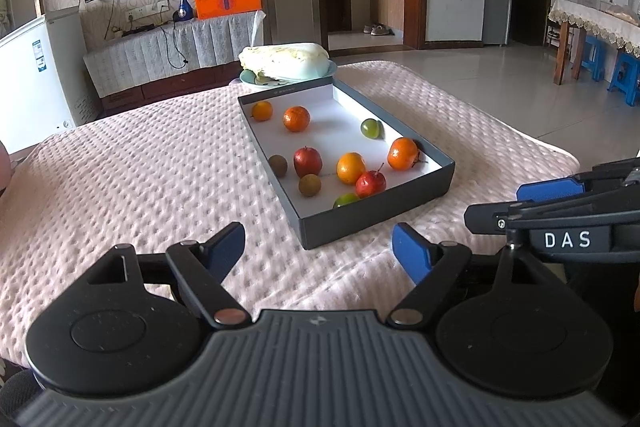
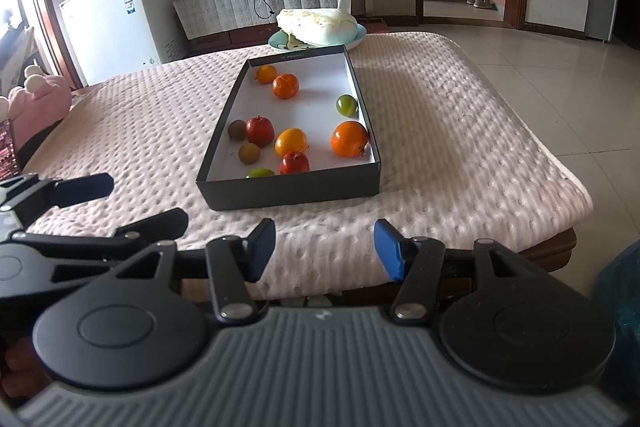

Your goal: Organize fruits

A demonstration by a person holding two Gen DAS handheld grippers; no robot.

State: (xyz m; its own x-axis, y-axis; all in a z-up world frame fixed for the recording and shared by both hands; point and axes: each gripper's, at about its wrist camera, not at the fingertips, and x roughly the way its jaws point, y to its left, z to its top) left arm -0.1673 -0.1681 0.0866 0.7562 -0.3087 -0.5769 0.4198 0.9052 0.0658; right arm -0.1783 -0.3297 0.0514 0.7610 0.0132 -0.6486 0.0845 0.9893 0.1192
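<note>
Pink blanket [image 2: 420, 131] covered the table, dark box [image 2: 288, 193] lay on it holding the fruits, oranges [image 2: 349, 139], red apples [image 2: 260, 131], green ones, left gripper [image 1: 318, 253] and right gripper [image 2: 325, 247] hovered near the box, fingers released, nothing held

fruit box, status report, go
Left hand-held gripper open, empty. Right hand-held gripper open, empty. Fruits loose in dark box, untouched. Nothing in the way.

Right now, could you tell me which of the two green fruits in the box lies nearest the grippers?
The green fruit against the box's near wall, beside the small red apple; the other green one sits farther back by the right wall.
</note>
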